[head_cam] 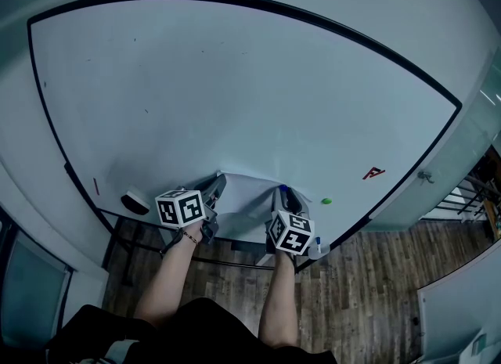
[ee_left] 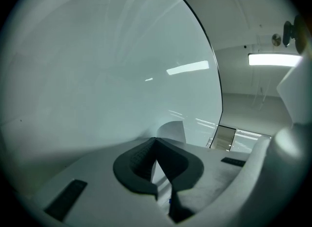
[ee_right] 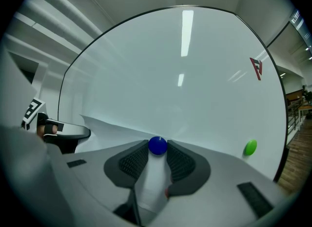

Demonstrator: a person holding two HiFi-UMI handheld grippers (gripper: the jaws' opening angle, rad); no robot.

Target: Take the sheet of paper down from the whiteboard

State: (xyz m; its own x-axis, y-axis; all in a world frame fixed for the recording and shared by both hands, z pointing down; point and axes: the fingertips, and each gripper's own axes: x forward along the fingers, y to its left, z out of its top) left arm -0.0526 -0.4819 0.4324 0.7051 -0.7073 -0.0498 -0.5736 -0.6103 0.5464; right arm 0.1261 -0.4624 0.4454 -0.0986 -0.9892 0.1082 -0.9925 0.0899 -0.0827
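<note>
A white sheet of paper (head_cam: 247,198) lies against the lower part of the whiteboard (head_cam: 235,88), its top edge bulging away from the board. My left gripper (head_cam: 213,195) is at the sheet's upper left corner. In the left gripper view its jaws (ee_left: 155,143) are shut on the paper's edge (ee_left: 171,130), which curls up past the tips. My right gripper (head_cam: 282,200) is at the sheet's upper right corner. It is shut (ee_right: 157,149) on a round blue magnet (ee_right: 157,144) that sits on the paper (ee_right: 114,132).
A green magnet (head_cam: 326,200) and a red triangle mark (head_cam: 374,173) are on the board right of the paper. An eraser (head_cam: 135,201) and a red marker (head_cam: 96,185) rest at the lower left. Below the board's frame (head_cam: 235,242) is wood floor (head_cam: 368,292).
</note>
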